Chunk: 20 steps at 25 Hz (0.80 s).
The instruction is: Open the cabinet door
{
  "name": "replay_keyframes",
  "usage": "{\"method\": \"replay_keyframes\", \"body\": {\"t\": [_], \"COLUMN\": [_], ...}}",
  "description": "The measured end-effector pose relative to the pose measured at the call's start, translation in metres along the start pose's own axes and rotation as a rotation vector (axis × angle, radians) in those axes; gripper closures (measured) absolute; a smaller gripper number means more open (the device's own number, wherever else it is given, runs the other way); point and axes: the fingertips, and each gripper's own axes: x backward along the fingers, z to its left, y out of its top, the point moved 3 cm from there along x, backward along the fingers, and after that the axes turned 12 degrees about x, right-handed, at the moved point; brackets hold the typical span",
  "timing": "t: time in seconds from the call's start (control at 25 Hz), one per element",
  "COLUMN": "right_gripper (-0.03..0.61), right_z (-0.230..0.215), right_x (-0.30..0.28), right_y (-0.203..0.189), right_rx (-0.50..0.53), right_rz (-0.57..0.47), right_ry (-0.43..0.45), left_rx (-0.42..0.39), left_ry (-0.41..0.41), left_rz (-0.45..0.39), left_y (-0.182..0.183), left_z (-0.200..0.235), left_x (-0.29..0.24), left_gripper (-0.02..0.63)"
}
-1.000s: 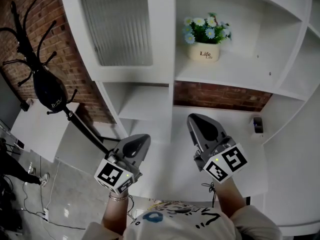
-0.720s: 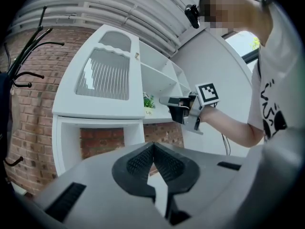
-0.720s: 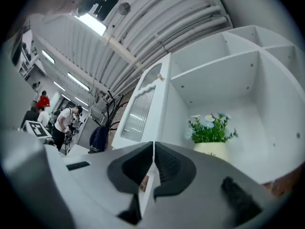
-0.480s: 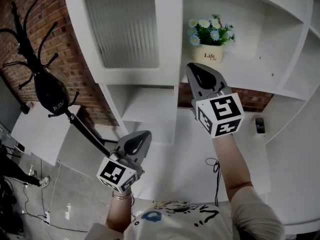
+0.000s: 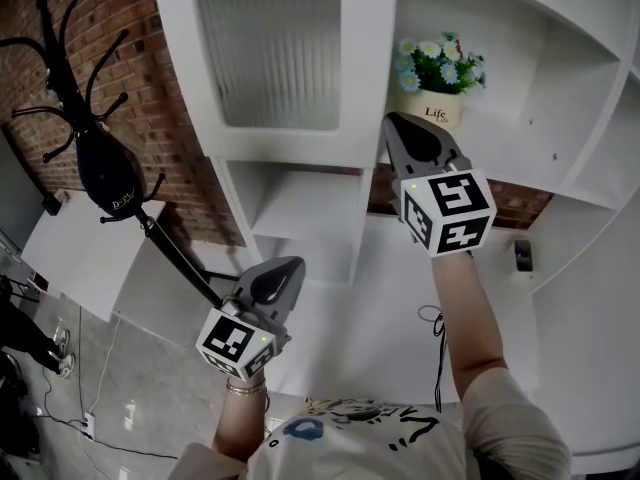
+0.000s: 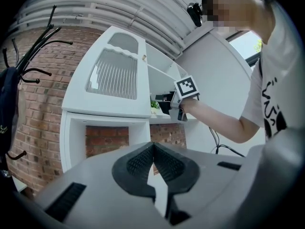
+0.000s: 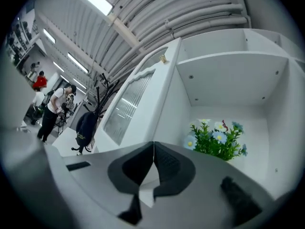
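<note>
The white cabinet door (image 5: 275,58) with a ribbed glass pane fills the upper middle of the head view and lies flat against the cabinet front. A small knob (image 7: 163,58) sits near its top edge beside the open shelves. My right gripper (image 5: 402,126) is raised in front of the shelf just right of the door's lower corner, shut and holding nothing. It also appears in the left gripper view as the right gripper (image 6: 177,104). My left gripper (image 5: 288,268) hangs lower, below the door and over the white desk, also shut and empty.
A flower pot (image 5: 440,80) stands on the open shelf behind the right gripper. A black coat rack with a dark bag (image 5: 108,173) stands against the brick wall at left. A small dark object (image 5: 521,255) and a cable (image 5: 437,320) lie on the desk (image 5: 340,338).
My right gripper has risen from desk height to the shelf beside the door's lower right corner. The left gripper has hardly moved.
</note>
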Motion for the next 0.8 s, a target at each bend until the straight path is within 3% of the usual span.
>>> {"method": "replay_keyframes", "body": {"t": [0.12, 0.32, 0.56, 0.8], "right_gripper": [0.551, 0.552, 0.552, 0.554], "right_z": [-0.005, -0.007, -0.006, 0.000], "right_x": [-0.008, -0.015, -0.017, -0.006], "right_y": [-0.004, -0.013, -0.013, -0.007], "right_rx": [0.021, -0.045, -0.057, -0.095], "right_rz": [0.032, 0.049, 0.043, -0.017], "right_ry": [-0.016, 0.039, 0.072, 0.191], "left_rx": [0.002, -0.002, 0.004, 0.026], "left_ry": [0.004, 0.011, 0.006, -0.032], "left_rz": [-0.015, -0.006, -0.013, 0.001], "left_y": [0.003, 0.002, 0.002, -0.005], "left_z": [0.001, 0.002, 0.001, -0.010], "left_x": [0.003, 0.009, 0.008, -0.001], "left_gripper": [0.598, 0.598, 0.598, 0.598]}}
